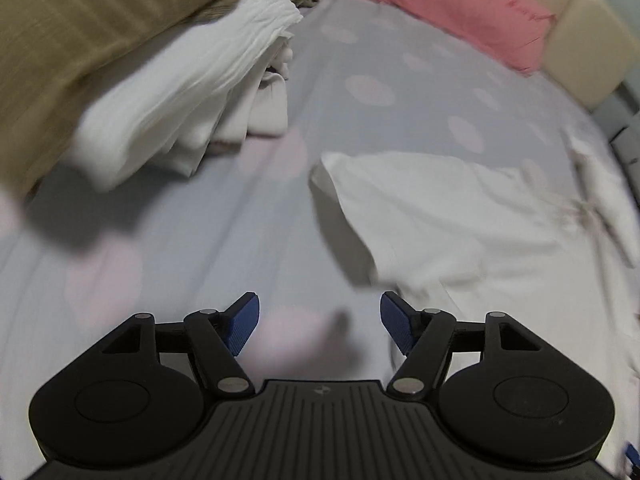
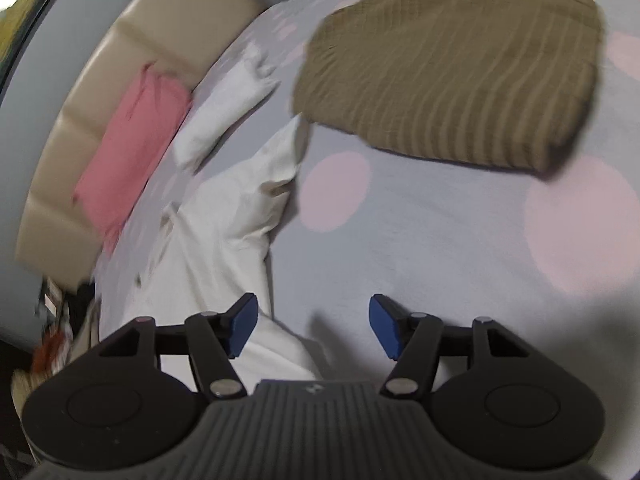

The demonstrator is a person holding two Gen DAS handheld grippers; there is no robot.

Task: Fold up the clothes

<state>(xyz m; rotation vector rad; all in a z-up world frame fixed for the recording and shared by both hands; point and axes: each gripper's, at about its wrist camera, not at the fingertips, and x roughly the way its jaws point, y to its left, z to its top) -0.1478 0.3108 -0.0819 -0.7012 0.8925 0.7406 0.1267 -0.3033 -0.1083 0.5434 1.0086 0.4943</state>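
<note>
A cream-white garment [image 1: 460,228] lies loosely spread on the bed, to the right in the left wrist view, one corner pointing left. It also shows in the right wrist view [image 2: 224,232], rumpled, left of centre. My left gripper [image 1: 320,326] is open and empty above the sheet, just left of the garment's near edge. My right gripper [image 2: 312,326] is open and empty, its left finger [image 2: 242,330] over the garment's edge. A folded olive-brown garment [image 2: 452,68] lies ahead of the right gripper; it also shows in the left wrist view [image 1: 80,40].
The bed sheet [image 1: 224,232] is grey-blue with pink dots. A pile of folded white clothes [image 1: 192,96] lies beside the brown one. A pink pillow [image 1: 448,8] and beige padded headboard [image 1: 584,56] are at the far edge. A small white piece [image 2: 224,108] lies near the pillow.
</note>
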